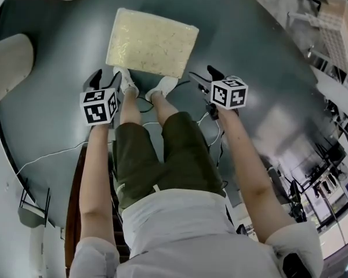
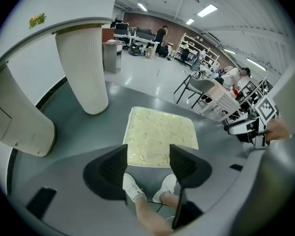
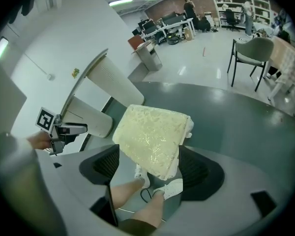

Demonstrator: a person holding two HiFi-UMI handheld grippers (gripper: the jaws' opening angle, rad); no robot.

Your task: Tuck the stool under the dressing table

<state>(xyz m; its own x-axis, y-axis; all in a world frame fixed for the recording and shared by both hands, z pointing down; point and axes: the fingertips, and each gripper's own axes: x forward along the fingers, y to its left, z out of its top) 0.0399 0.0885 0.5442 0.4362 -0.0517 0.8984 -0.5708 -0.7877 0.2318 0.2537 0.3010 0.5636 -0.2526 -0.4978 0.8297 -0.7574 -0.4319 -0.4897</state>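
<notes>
The stool (image 1: 152,42) has a square cream cushion with a leafy pattern and stands on the grey floor just beyond the person's feet. My left gripper (image 1: 106,77) hangs open off the stool's near left corner, a little short of it. The left gripper view has the stool (image 2: 160,136) ahead, beyond the open left gripper (image 2: 148,154). My right gripper (image 1: 206,76) is open beside the near right corner. The right gripper (image 3: 150,156) frames the stool's corner (image 3: 152,139) in its view, pads apart from it. The dressing table's white fluted leg (image 2: 83,68) rises at the left.
A second rounded white part of the dressing table (image 1: 8,68) curves in at the left. White shoes (image 1: 127,86) and a thin cable (image 1: 52,152) lie near the stool. A grey chair (image 3: 253,50) and a slatted crate (image 1: 339,22) stand to the right, desks and shelves far behind.
</notes>
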